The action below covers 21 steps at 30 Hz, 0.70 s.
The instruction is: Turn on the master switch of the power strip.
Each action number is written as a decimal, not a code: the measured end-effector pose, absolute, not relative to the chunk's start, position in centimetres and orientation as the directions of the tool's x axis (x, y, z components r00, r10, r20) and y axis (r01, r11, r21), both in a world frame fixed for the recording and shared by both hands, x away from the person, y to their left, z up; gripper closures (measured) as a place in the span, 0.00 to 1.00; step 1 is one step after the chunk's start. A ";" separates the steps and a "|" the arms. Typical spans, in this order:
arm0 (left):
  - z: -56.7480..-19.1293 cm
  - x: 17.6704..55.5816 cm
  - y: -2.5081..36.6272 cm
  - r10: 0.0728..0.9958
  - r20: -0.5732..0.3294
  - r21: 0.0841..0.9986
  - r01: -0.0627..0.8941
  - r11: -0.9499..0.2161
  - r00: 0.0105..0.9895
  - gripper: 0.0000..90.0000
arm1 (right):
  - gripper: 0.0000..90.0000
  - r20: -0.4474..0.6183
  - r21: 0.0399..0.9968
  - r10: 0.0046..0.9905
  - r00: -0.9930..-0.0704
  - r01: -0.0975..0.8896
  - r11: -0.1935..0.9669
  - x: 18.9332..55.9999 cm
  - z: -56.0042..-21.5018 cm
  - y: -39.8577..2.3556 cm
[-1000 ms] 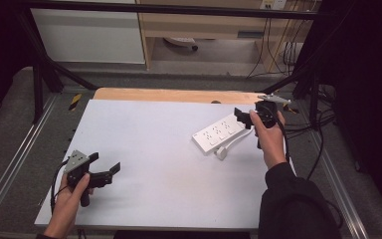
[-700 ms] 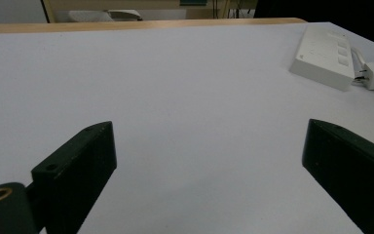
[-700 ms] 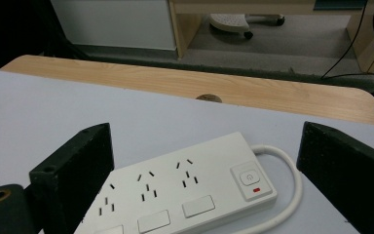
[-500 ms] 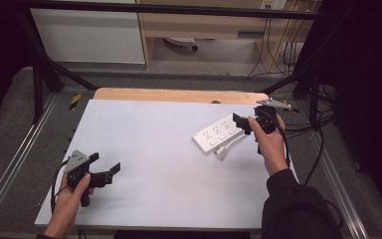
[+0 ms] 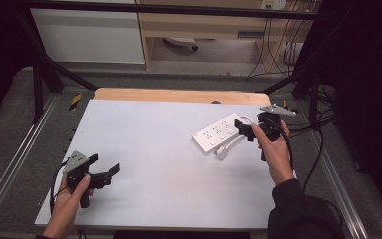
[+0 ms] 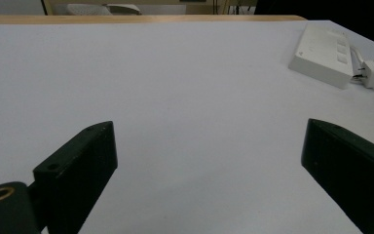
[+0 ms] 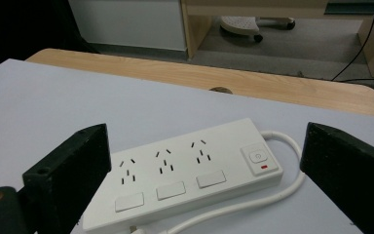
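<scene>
The scene is taken up by a white table [image 5: 169, 149] with a wooden strip along its far edge, and on its right half a white power strip [image 5: 218, 133] is laid flat and at a slant. Its cable [image 7: 253, 197] is looped round the switch end and is run back along the near side to a white plug [image 6: 373, 73] lying just beside it. The right gripper [image 5: 246, 130] is held just at the strip's switch end, its jaws spread wide apart with nothing between them; in the right gripper view the strip is framed between the two jaws. The left gripper [image 5: 110, 172] is held low over the near left part of the table, well apart from the strip, jaws likewise wide apart and empty. The step in hand is judged to be a reach for the strip. It would be done well if the jaws were lowered squarely across the narrow width of the body, clear of the cable loop, so that the strip is not skewed or dragged by its lead. Whether the plug's pins are exposed cannot be made out, and the strip's near corner is cut off in the right gripper view.
</scene>
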<state>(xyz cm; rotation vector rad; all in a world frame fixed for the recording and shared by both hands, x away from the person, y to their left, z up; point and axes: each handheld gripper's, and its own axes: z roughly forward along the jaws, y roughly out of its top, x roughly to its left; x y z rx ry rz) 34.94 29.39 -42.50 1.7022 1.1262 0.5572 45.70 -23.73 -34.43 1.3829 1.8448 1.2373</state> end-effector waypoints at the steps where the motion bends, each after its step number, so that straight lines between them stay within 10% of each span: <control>1: -42.5 34.9 29.4 0.875 -0.137 0.901 0.426 -0.086 0.465 0.07 | 0.05 0.109 0.887 0.932 -0.347 0.457 0.066 45.5 -34.5 -23.8; 21: -42.6 34.9 29.4 0.872 -0.140 0.900 0.427 -0.085 0.470 0.07 | 0.04 0.109 0.898 0.927 -0.358 0.435 0.062 41.5 -36.0 -25.3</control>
